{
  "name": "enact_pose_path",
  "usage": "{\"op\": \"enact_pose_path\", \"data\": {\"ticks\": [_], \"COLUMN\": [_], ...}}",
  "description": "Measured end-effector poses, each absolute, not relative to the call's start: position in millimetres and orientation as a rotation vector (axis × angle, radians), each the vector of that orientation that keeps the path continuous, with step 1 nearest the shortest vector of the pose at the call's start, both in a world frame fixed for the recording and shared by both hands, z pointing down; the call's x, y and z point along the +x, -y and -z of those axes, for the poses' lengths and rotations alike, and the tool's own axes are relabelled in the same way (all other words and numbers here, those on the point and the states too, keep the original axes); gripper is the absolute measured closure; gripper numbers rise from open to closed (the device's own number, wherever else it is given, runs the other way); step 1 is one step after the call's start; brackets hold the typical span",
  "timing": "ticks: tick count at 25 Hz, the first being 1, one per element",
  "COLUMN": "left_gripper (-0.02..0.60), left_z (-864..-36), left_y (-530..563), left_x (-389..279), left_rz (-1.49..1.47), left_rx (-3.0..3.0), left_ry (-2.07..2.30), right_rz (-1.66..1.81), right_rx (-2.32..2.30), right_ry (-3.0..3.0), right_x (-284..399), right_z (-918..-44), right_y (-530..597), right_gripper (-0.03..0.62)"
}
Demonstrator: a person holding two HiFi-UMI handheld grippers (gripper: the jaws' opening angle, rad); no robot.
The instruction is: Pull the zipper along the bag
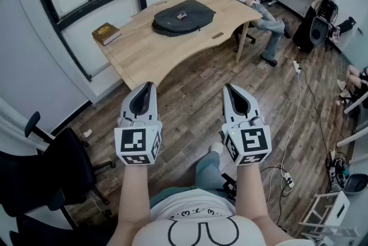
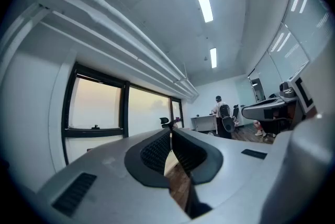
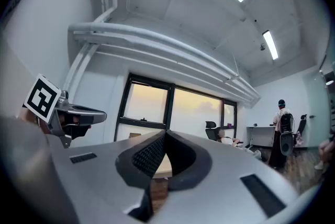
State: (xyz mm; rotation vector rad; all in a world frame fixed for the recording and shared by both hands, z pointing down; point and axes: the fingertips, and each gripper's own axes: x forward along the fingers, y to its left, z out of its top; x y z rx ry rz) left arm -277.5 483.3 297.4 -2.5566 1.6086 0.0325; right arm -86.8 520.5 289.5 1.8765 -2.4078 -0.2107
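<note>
Over open floor (image 1: 190, 107), left tool (image 1: 150, 85) and right tool (image 1: 229, 88) pressed together, empty, bag (image 1: 184, 16) on table (image 1: 167, 52) ahead

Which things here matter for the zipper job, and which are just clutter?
Job:
- bag on the table
- left gripper, shut, empty
- right gripper, shut, empty

Lying about:
- book
- black chair
- power strip

bag (image 1: 183, 16) details too small, chair (image 1: 43, 177) cut off
</note>
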Motion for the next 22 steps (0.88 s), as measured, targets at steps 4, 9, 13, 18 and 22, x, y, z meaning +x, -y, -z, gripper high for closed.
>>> {"op": "enact_pose_path", "data": {"ticks": [4, 9, 13, 18, 22], "left_gripper": [0.56, 0.56, 0.559, 0.558, 0.56], "left_z": [-304, -311, -316, -323, -322], "left_y": [-455, -407, -361, -295, -249], "left_x": [-264, -249, -226, -182, -140], "left_rz": [-0.02, -0.005, 0.013, 0.033, 0.036], "left_rx": [-2.566, -2.569, -2.568, -2.573, -2.579], "left_ry": [-1.623, -1.667, -1.703, -1.758, -1.788], "right_rz": [0.202, 0.153, 0.098, 0.071, 0.072], "right_rx": [1.871, 1.86, 1.819, 1.729, 1.656], "right_ry": [2.411, 2.43, 2.458, 2.486, 2.509], "right_x": [-73, -52, -28, 10, 44], "right_z": [-293, -300, -307, -311, -306], "right_y": [-490, -437, -385, -313, -259], "right_gripper": [0.543, 0.543, 0.543, 0.543, 0.543]}}
